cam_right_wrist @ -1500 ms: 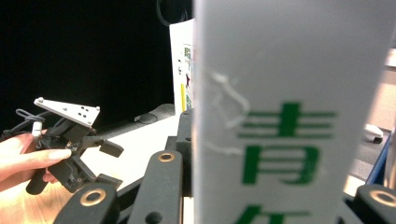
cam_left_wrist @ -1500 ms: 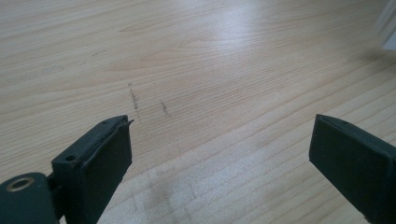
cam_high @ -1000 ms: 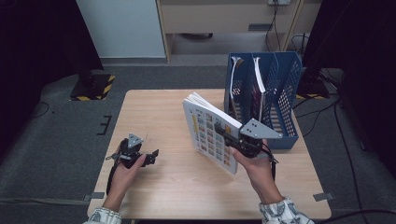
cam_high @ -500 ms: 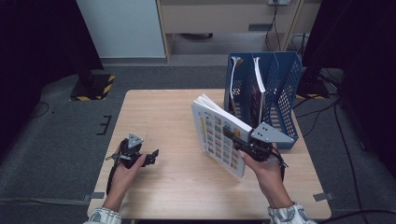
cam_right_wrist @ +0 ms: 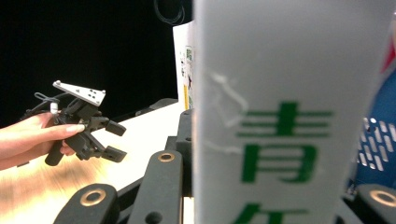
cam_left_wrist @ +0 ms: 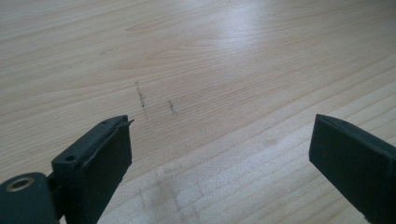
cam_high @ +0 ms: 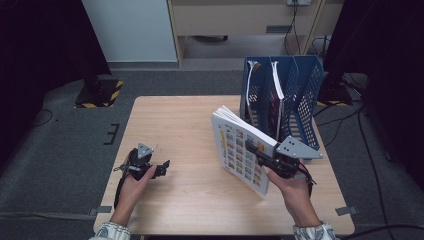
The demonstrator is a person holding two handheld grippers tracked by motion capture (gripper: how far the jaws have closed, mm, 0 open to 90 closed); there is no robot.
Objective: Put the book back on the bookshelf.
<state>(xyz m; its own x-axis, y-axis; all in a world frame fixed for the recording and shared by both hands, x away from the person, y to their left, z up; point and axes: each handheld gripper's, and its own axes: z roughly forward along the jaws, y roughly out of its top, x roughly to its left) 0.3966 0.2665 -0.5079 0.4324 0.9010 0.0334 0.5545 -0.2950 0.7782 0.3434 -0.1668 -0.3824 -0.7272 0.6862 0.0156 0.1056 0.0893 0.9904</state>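
Right gripper (cam_high: 256, 151) clamps a thick book (cam_high: 239, 148) upright over the counter (cam_high: 180, 125).

The book stands tilted between its jaws, spine toward this gripper, its picture-grid cover facing left. Just beyond the book stands the blue mesh file rack (cam_high: 300, 90). Well off to the left, the left gripper (cam_high: 162, 167) rests low over bare counter, jaws spread wide, empty.

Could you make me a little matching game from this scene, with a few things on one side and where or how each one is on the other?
Things:
1. book
2. file rack
3. left hand-held gripper
4. table

States:
A. blue, standing at the table's far right
B. light wood
C. jaws open with nothing between them
D. clamped in the right hand-held gripper, tilted

Pairs: 1-D, 2-A, 3-C, 4-B
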